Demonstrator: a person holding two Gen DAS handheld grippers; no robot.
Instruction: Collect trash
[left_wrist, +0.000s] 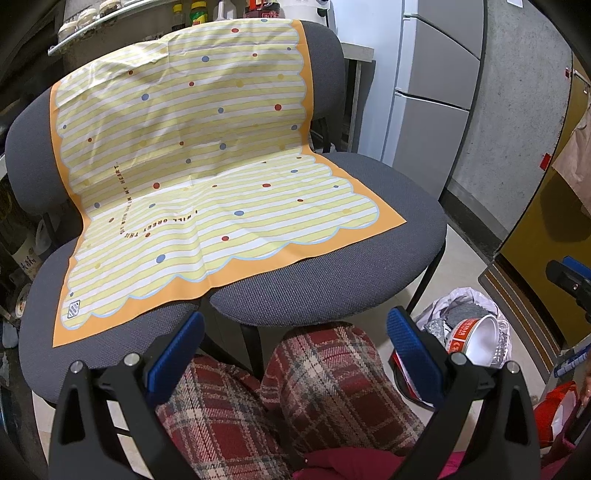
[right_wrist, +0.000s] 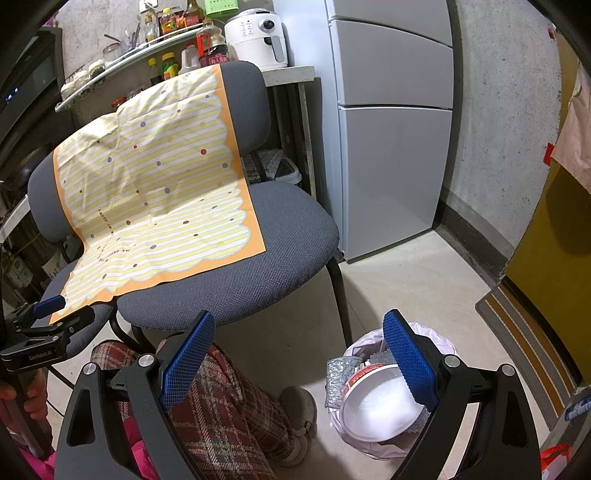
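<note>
In the left wrist view, the left gripper (left_wrist: 295, 347) is wide open and holds nothing, above plaid trousers (left_wrist: 314, 391). A striped cloth (left_wrist: 207, 166) lies on the grey chairs (left_wrist: 332, 280).

In the right wrist view, the right gripper (right_wrist: 299, 354) is also wide open and empty. The trash bin (right_wrist: 369, 443) stands on the floor beside the chair, with a white paper bowl (right_wrist: 376, 402) inside.

We note two grey upholstered chairs (left_wrist: 332, 280) standing side by side, a yellow-striped dotted cloth (left_wrist: 207, 177) with an orange border draped over their backrests and seats. Behind them we see a white air fryer (right_wrist: 258, 37) on a counter and a shelf of jars and bottles (right_wrist: 147, 48). A grey refrigerator (right_wrist: 391, 122) stands beside the counter, and a striped doormat (right_wrist: 532, 332) lies on the floor.
</note>
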